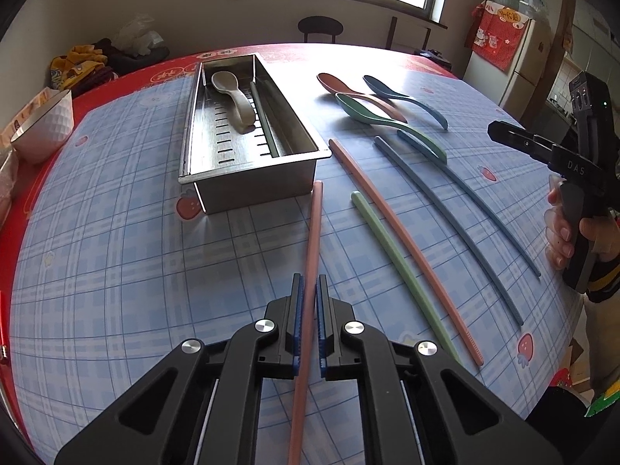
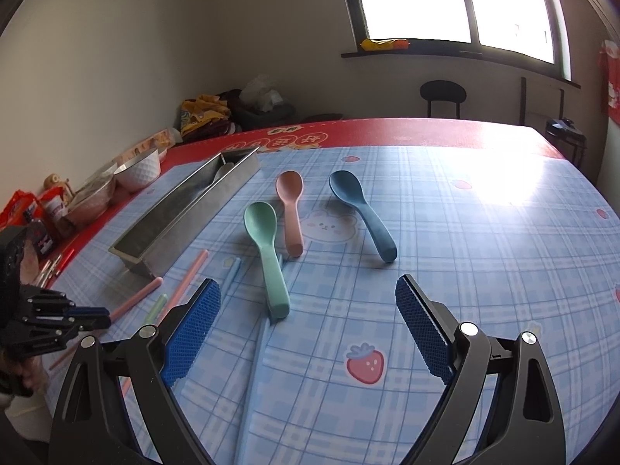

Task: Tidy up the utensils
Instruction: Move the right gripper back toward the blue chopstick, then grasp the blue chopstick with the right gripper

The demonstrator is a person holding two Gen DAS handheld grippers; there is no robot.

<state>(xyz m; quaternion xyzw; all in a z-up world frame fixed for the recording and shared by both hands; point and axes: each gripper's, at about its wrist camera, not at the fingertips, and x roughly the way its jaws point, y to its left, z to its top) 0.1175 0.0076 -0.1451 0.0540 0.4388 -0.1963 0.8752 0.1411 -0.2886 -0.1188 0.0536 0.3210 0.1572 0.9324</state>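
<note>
My left gripper [image 1: 310,283] is shut on a pink chopstick [image 1: 312,240] that runs between its blue pads and points at the steel tray [image 1: 255,186]. The tray holds a grey spoon [image 1: 236,100] and a dark green chopstick [image 1: 265,120]. On the cloth to the right lie a second pink chopstick [image 1: 403,248], a green chopstick [image 1: 403,271] and two blue chopsticks [image 1: 453,232]. My right gripper [image 2: 308,286] stands open just short of the green spoon [image 2: 263,240], beside the pink spoon [image 2: 290,205] and blue spoon [image 2: 360,209].
A white bowl [image 1: 46,124] and snack packets [image 2: 46,209] crowd the table's left edge beyond the tray. A person's hand [image 1: 562,232] holds the right gripper at the table's right side. The far right of the checked tablecloth [image 2: 484,232] lies in sunlight.
</note>
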